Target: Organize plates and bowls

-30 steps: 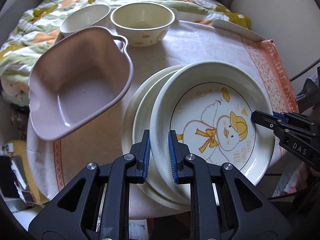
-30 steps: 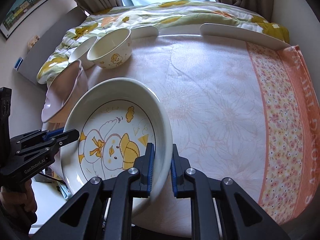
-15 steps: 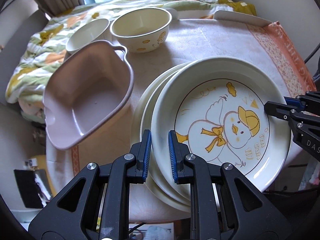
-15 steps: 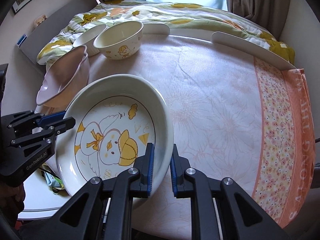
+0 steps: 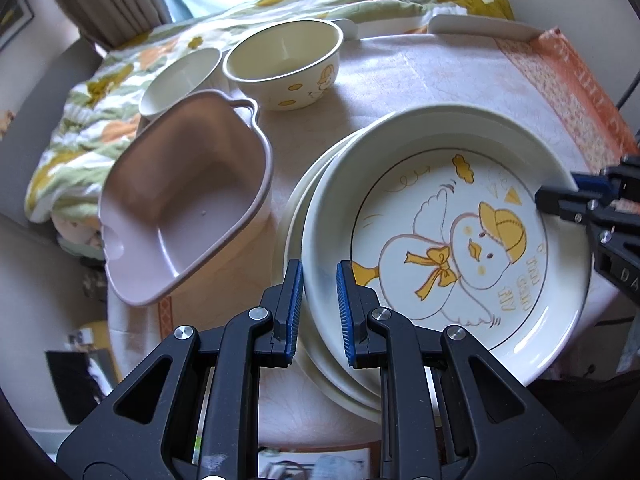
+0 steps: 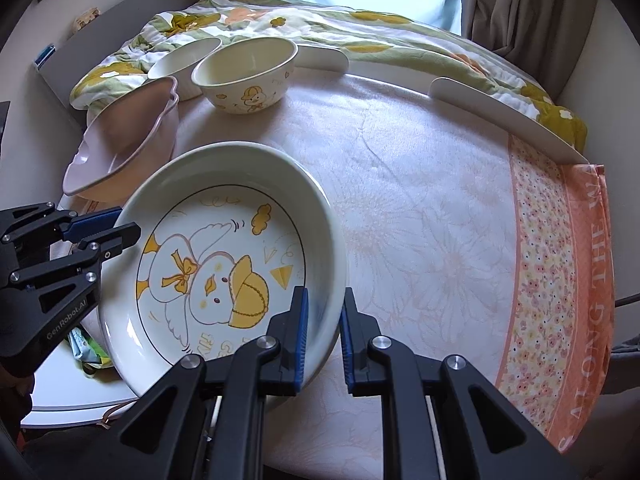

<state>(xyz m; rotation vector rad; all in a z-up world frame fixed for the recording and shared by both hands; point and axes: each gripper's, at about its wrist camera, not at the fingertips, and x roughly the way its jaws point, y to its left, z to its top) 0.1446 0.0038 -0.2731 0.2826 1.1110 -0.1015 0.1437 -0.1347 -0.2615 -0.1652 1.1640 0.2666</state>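
Note:
A cream plate with a duck drawing [image 5: 452, 236] [image 6: 224, 264] is held by both grippers above the table. My left gripper [image 5: 318, 300] is shut on its near rim; in the right wrist view it grips the plate's left rim [image 6: 120, 236]. My right gripper [image 6: 322, 328] is shut on the opposite rim; in the left wrist view it grips the right rim [image 5: 560, 200]. Two more cream plates [image 5: 296, 216] lie stacked under it. A pink handled bowl [image 5: 180, 216] [image 6: 120, 144], a cream duck bowl [image 5: 284, 64] [image 6: 246, 74] and a small cream bowl [image 5: 180, 80] [image 6: 180, 62] stand at the left back.
The table [image 6: 420, 200] has a pale flowered cloth with an orange border [image 6: 560, 280] at the right. White rim guards [image 6: 500, 116] edge its far side. A flowered quilt [image 6: 340, 28] lies behind. The table's left edge drops off beside the pink bowl.
Both grippers have raised the duck plate and drawn back a little; the views show more of the table and bowls. The grip on both rims is unchanged.

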